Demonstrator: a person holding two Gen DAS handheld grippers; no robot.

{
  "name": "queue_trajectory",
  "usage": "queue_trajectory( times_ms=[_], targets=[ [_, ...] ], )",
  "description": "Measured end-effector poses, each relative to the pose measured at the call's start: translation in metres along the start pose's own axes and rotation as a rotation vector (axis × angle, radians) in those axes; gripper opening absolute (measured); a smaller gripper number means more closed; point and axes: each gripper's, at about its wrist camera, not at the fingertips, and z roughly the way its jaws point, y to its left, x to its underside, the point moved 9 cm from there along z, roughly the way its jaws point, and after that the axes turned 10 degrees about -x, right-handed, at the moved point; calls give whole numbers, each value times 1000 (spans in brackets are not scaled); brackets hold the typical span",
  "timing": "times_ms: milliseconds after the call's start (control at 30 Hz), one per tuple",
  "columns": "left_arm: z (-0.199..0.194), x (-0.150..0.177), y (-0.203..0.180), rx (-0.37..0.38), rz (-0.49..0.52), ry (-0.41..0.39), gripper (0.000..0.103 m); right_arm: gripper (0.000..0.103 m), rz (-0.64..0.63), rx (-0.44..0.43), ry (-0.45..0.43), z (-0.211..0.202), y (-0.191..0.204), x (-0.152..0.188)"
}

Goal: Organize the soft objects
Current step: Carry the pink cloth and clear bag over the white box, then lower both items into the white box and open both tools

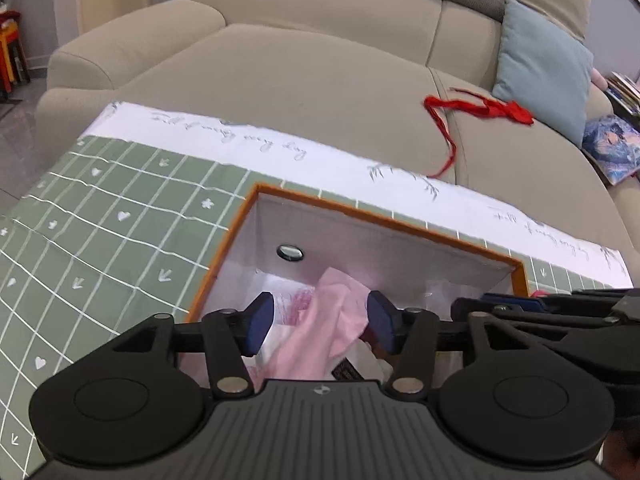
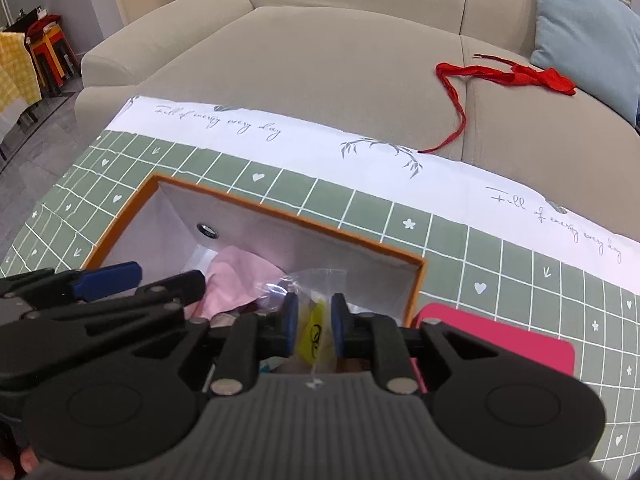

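An open box with an orange rim (image 1: 236, 232) (image 2: 132, 204) and white inside stands on a green checked cloth (image 1: 100, 216) (image 2: 480, 256). In it lie a pink cloth (image 1: 340, 312) (image 2: 236, 276) and clear plastic bags (image 2: 312, 280). My left gripper (image 1: 320, 320) is open over the box, its pads on either side of the pink cloth without gripping it. My right gripper (image 2: 314, 324) is over the box's right part, its jaws a narrow gap apart around a clear bag with a yellow label (image 2: 314, 332). The left gripper also shows in the right wrist view (image 2: 120, 280).
A pink flat object (image 2: 500, 340) lies on the cloth right of the box. A beige sofa (image 1: 300, 60) (image 2: 320, 48) stands behind, with a red ribbon (image 1: 480, 110) (image 2: 500, 76), a light blue cushion (image 1: 544, 64) (image 2: 588, 32) and a blue patterned item (image 1: 612, 144).
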Motion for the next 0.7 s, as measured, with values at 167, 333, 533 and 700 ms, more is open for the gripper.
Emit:
queue_trajectory(
  times_ms=[167, 333, 533, 700],
  targets=[
    [-20, -15, 8, 21, -86, -104, 92, 39, -12, -27, -13, -9, 1, 1],
    [-34, -23, 6, 52, -113, -150, 92, 62, -57, -38, -30, -15, 13, 0],
    [-54, -31, 9, 12, -158, -203, 92, 98, -153, -38, -88, -28, 35, 2],
    [-70, -37, 7, 16, -78, -195, 92, 98, -186, 50, -145, -49, 36, 3]
  ],
)
